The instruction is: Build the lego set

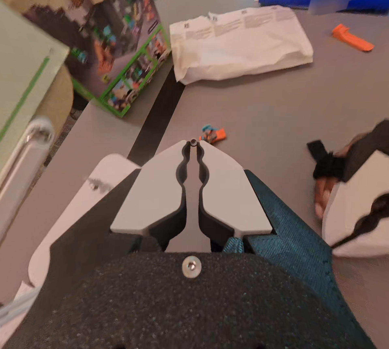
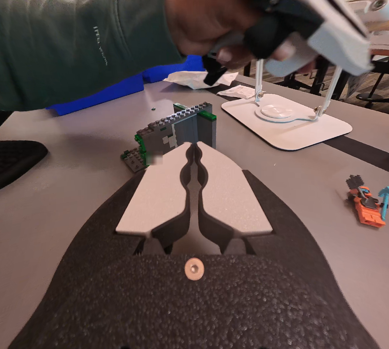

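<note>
Grey table (image 2: 84, 191), left tool (image 1: 193, 142) pinching small round piece (image 1: 193, 142)

The left wrist view is taken from just behind the left tool (image 1: 193, 142), held above the grey worktop (image 1: 263, 107) and tilted downward toward a blurred, colourfully printed cardboard box (image 1: 113, 44). The right wrist view is taken lower, close over the same worktop, facing a grey and green brick wall (image 2: 179, 130). A small orange and teal brick figure (image 1: 212, 135) (image 2: 367, 205) is apparently shared by both views, and each tool is seen in the other's.
</note>
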Demonstrator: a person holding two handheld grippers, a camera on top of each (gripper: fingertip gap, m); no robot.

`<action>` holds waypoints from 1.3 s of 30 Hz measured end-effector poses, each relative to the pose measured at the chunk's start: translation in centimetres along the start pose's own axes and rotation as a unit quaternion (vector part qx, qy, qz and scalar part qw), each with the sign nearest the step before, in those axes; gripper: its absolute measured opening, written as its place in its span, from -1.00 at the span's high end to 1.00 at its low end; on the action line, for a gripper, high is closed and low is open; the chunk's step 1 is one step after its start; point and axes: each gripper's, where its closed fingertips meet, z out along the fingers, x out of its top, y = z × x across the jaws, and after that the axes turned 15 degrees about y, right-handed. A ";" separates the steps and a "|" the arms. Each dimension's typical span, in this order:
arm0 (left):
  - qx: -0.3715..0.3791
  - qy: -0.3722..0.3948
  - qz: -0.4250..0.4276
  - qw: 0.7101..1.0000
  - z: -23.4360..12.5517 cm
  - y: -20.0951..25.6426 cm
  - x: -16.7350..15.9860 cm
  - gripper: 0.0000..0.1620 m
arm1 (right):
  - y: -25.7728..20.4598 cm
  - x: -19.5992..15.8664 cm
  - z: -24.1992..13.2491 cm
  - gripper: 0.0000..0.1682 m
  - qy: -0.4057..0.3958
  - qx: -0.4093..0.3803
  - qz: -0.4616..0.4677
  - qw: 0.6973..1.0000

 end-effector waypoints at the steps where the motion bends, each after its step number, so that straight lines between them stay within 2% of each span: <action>1: 0.000 -0.003 0.000 1.000 1.1 0.3 0.8 0.93 | 0.1 0.1 -0.1 1.00 0.003 -0.006 -0.005 1.000; 5: 0.024 -0.018 -0.017 0.999 4.0 0.2 2.2 0.93 | 0.7 0.4 -0.3 1.00 0.009 -0.027 -0.014 1.000; 9: 0.051 -0.007 -0.054 0.997 1.7 -0.9 1.4 0.93 | 1.1 0.7 -0.6 1.00 0.017 -0.037 -0.008 0.999; 12: 0.081 -0.046 -0.077 0.993 -1.9 -2.2 -2.1 0.93 | 1.1 0.4 -0.5 1.00 0.012 -0.036 -0.006 0.999; 16: 0.081 -0.161 -0.130 0.975 -5.7 -3.0 -9.5 0.93 | 1.1 0.4 -0.4 1.00 0.011 -0.036 -0.004 0.999; 20: 0.070 -0.205 -0.165 0.962 -6.8 -2.9 -13.7 0.92 | 1.2 0.4 -0.5 1.00 0.012 -0.036 -0.003 0.999; 23: 0.063 -0.212 -0.189 0.957 -6.8 -2.6 -15.2 0.88 | 1.1 0.4 -0.5 1.00 0.011 -0.035 -0.003 0.999; 30: 0.066 -0.178 -0.205 0.960 -7.6 -2.7 -14.6 0.68 | 1.4 0.4 -0.5 1.00 0.011 -0.041 0.000 0.999; 35: 0.118 -0.097 -0.175 0.973 -11.1 -3.4 -11.3 0.81 | 3.5 1.1 0.6 1.00 -0.011 -0.059 -0.017 0.998; 39: 0.173 -0.037 -0.137 0.975 -15.5 -2.4 -9.8 0.86 | 4.8 -0.2 3.2 0.96 -0.097 0.004 -0.027 0.995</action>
